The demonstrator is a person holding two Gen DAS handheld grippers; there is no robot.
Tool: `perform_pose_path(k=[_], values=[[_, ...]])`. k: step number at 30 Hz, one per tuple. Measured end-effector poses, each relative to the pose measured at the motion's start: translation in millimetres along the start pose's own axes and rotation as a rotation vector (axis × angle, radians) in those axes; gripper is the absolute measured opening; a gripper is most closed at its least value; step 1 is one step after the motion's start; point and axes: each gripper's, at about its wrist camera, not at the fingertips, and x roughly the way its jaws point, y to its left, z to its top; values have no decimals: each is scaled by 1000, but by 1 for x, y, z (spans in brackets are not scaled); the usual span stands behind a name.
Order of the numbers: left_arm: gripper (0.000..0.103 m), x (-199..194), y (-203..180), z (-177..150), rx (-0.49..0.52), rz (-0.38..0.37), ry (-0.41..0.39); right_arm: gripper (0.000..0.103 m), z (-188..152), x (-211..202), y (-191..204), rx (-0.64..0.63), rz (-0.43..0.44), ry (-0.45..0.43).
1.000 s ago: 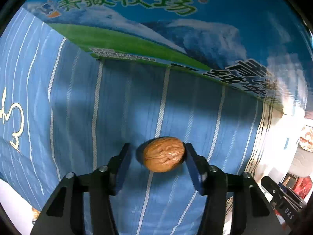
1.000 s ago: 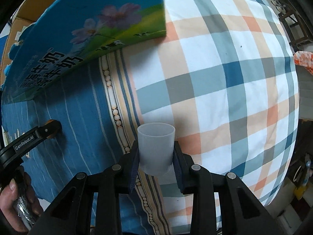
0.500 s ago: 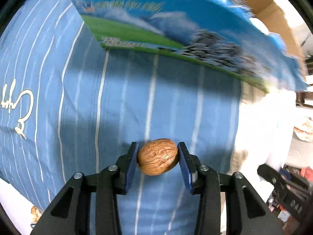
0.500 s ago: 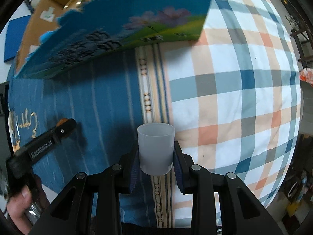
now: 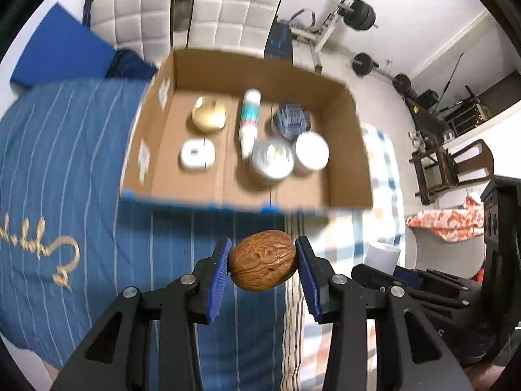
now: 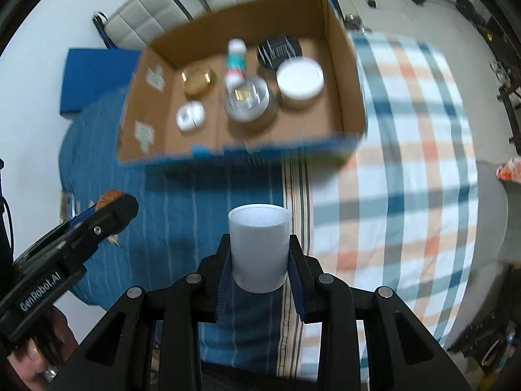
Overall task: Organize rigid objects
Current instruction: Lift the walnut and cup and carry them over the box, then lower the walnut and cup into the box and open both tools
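Note:
A brown walnut is pinched between the blue pads of my left gripper, held in the air above the blue striped bedspread. My right gripper is shut on a white plastic cup, upright, also lifted off the bed. An open cardboard box lies on the bed ahead of both grippers. Inside it are a gold round tin, a white bottle, a small white case, a clear-lidded jar, a white-lidded jar and a dark ribbed object. The walnut and left gripper also show at the left of the right wrist view.
A plaid sheet covers the bed's right half. Behind the box stand white padded chairs and a blue mat. Gym weights and a wooden chair are on the floor to the right. A hand holds the left gripper.
Both grippers rose high above the bed, bringing the box's inside into view. The left jaws closed onto the walnut and lifted it. The cup stayed gripped.

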Motion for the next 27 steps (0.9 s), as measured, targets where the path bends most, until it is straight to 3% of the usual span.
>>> perform_pose_path(k=[5, 13, 18, 23, 27], values=[[38, 8, 0, 53, 10, 21, -19, 34, 52, -7, 7, -1, -18, -33], [38, 90, 37, 127, -54, 93, 125, 34, 135, 44, 0, 59, -30, 39], [38, 140, 53, 145, -85, 80, 238, 34, 167, 80, -7, 69, -37, 78], [38, 179, 56, 148, -121, 5, 353, 34, 194, 113, -8, 55, -63, 113], [38, 200, 55, 151, -107, 22, 390, 34, 210, 131, -6, 44, -61, 128]])
